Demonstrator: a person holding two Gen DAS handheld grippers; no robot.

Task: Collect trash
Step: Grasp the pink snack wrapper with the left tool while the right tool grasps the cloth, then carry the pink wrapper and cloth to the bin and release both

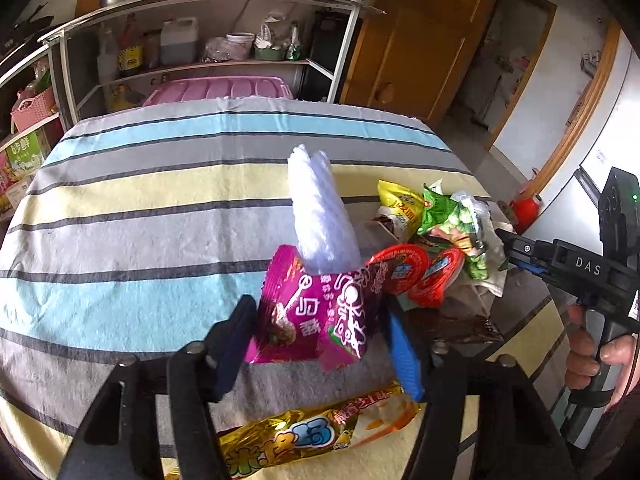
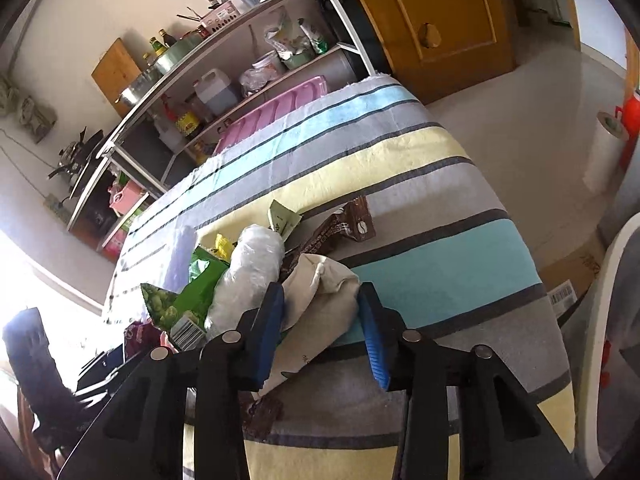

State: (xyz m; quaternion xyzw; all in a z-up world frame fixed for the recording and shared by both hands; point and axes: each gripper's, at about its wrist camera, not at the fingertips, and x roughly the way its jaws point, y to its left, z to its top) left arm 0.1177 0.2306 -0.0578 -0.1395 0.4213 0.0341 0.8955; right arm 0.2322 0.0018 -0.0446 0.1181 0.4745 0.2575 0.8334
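My left gripper [image 1: 320, 316] is shut on a magenta snack wrapper [image 1: 316, 312], held just above the striped tablecloth [image 1: 140, 216]. A white crumpled tissue [image 1: 320, 216] stands behind it. A pile of trash lies to the right: red lids [image 1: 416, 272], green wrappers [image 1: 456, 220], a yellow packet [image 1: 400, 200]. A gold wrapper [image 1: 320, 432] lies under the gripper. My right gripper [image 2: 320, 320] is closed around a cream paper bag [image 2: 320, 304] at the pile's edge, beside a clear plastic bag [image 2: 252, 272], green wrappers [image 2: 196, 284] and a brown wrapper [image 2: 344, 228]. It also shows in the left wrist view [image 1: 504, 240].
A metal shelf [image 1: 200, 20] with bottles, bowls and a pink lid stands behind the table. A wooden door [image 1: 420, 40] is at the back right. The table edge drops to the floor [image 2: 520, 120] on the right, with a white chair [image 2: 612, 320] nearby.
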